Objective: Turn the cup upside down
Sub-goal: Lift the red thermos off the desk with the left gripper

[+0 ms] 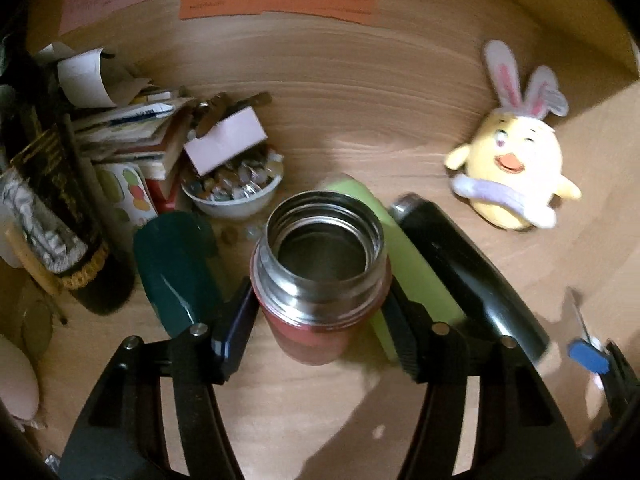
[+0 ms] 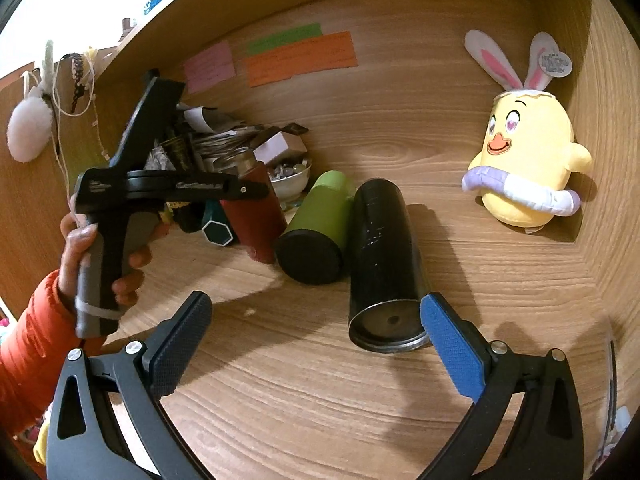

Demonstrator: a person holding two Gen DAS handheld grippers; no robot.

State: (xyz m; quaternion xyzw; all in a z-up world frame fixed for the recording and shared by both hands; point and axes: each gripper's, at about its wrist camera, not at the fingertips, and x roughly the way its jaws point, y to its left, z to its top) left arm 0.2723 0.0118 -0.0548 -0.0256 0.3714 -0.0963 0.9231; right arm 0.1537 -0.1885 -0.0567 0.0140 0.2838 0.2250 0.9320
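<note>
A red cup with a steel threaded mouth is held mouth-up between the pads of my left gripper, which is shut on its neck, a little above the wooden desk. In the right wrist view the same red cup hangs tilted in the left gripper, with its base near the desk. My right gripper is open and empty, low over the desk, with its blue pad beside the base of a black cup.
A green cup and the black cup lie on their sides on the desk. A dark green hexagonal cup, a white bowl of small items, a dark bottle and stacked papers crowd the left. A yellow plush chick leans at the right.
</note>
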